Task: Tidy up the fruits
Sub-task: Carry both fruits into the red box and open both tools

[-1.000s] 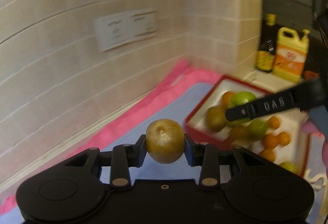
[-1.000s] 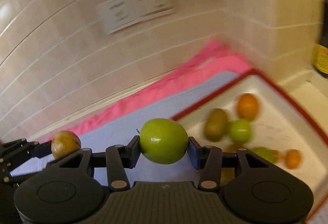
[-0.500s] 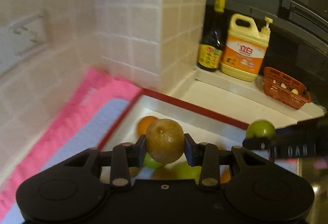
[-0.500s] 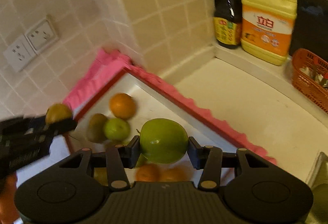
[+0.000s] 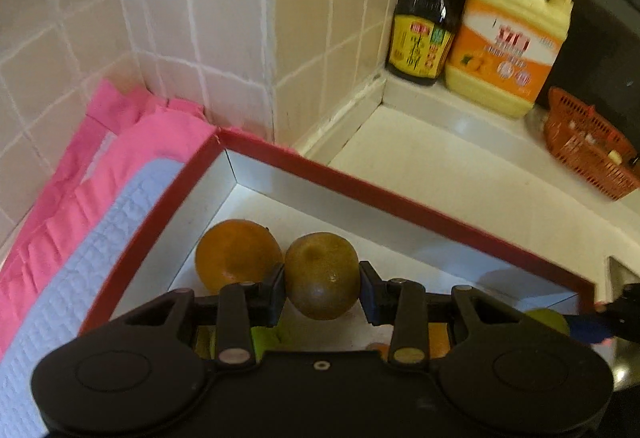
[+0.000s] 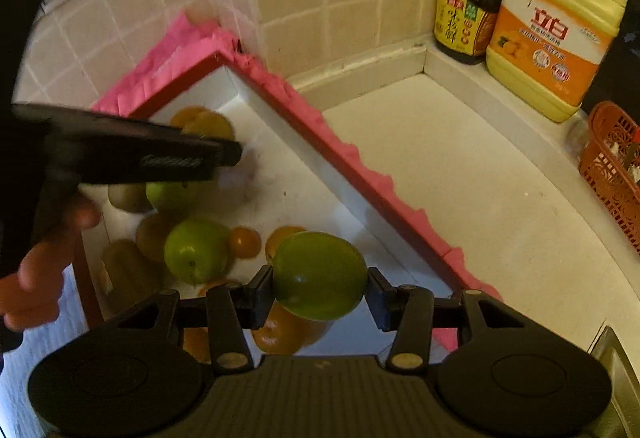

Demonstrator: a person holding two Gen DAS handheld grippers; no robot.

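Our left claw (image 5: pixel 322 288) grips a brown round kiwi (image 5: pixel 321 276), our right claw (image 6: pixel 318 292) a green apple (image 6: pixel 319 275); both have swung from the pink-edged mat (image 5: pixel 80 213) to above the red-rimmed white box (image 5: pixel 372 197), ready for release.

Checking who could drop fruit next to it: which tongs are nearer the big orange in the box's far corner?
Left. The left tongs, gripping a brownish fruit, sit beside the orange; the right tongs, holding a green apple, hang farther back.

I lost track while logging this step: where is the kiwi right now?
In the left wrist view, the kiwi is clamped in the left gripper, over the red-rimmed box's far corner, just right of an orange.
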